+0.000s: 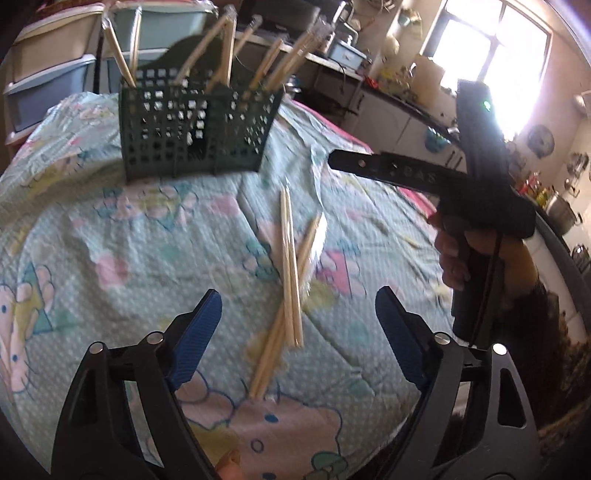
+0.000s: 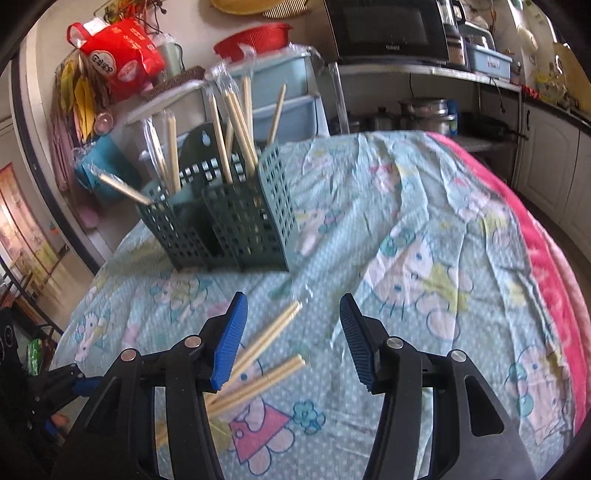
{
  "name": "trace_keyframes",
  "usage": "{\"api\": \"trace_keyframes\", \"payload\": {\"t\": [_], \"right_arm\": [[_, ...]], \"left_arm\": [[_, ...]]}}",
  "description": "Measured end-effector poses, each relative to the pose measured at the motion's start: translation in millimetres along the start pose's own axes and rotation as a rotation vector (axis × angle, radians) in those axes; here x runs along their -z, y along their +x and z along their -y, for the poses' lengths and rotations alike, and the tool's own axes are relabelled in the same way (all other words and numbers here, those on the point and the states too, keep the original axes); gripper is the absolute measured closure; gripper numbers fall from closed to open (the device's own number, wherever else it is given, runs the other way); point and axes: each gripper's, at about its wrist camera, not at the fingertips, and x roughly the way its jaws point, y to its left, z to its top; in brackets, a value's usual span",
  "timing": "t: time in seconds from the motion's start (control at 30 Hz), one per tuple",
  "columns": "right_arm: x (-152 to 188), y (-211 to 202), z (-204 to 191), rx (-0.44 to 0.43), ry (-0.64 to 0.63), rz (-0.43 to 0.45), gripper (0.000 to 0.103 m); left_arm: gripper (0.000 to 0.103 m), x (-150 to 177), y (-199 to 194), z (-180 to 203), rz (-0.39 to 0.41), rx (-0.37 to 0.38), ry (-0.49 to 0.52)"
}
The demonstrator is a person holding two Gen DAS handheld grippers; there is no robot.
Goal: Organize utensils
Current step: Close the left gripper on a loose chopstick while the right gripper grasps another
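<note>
Both claws hang over the bed with their blue pads spread and nothing pinched. Seen from the left wrist, the left gripper [image 1: 297, 332] has loose chopsticks [image 1: 290, 273] lying on the cloth between its jaws, not touched by either pad. From the right wrist, the right gripper [image 2: 293, 341] stands about half spread above the same crossed pairs, whose ends run under its left pad at the lower middle of the frame.

Readable writing is scarce. Raised letters on the other gripper's black arm at the right of the left-wrist view are too blurred to make out. A red bag [image 2: 120, 59] at the upper left of the right-wrist view carries white characters that cannot be read, and the small name on the microwave [image 2: 388, 26] at the top is too small to tell.

A dark green slotted utensil basket [image 2: 225, 210] stands upright on the cartoon-printed bedsheet [image 2: 424, 236], left of centre, beyond the loose chopsticks. More chopsticks lean in its compartments, some in clear wrappers. Nothing lies between the pads and the loose pairs.

Plastic storage drawers [image 2: 288, 96] stand behind the basket. A pink blanket edge [image 2: 546, 251] runs down the right side. A bright window [image 1: 491, 48] fills the upper right of the left-wrist view, and a person's hand [image 1: 458, 258] grips the other tool's handle below it.
</note>
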Motion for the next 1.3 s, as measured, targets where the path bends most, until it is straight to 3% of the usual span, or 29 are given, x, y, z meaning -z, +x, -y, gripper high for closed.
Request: {"api": "trace_keyframes", "payload": {"t": [0.33, 0.67, 1.03, 1.3], "right_arm": [[18.5, 12.5, -1.4, -0.031, 0.000, -0.077, 0.056], [32.1, 31.1, 5.0, -0.084, 0.048, -0.165, 0.066], [32.4, 44.0, 11.9, -0.092, 0.104, -0.170, 0.067], [26.1, 53.9, 12.6, -0.067, 0.128, -0.167, 0.067]], "left_arm": [[0.050, 15.7, 14.6, 7.2, -0.061, -0.018, 0.040], [0.071, 15.2, 28.7, 4.6, -0.077, -0.032, 0.023], [0.090, 14.2, 31.9, -4.5, -0.085, -0.043, 0.012], [0.093, 17.7, 22.8, -11.2, -0.091, -0.018, -0.015]]}}
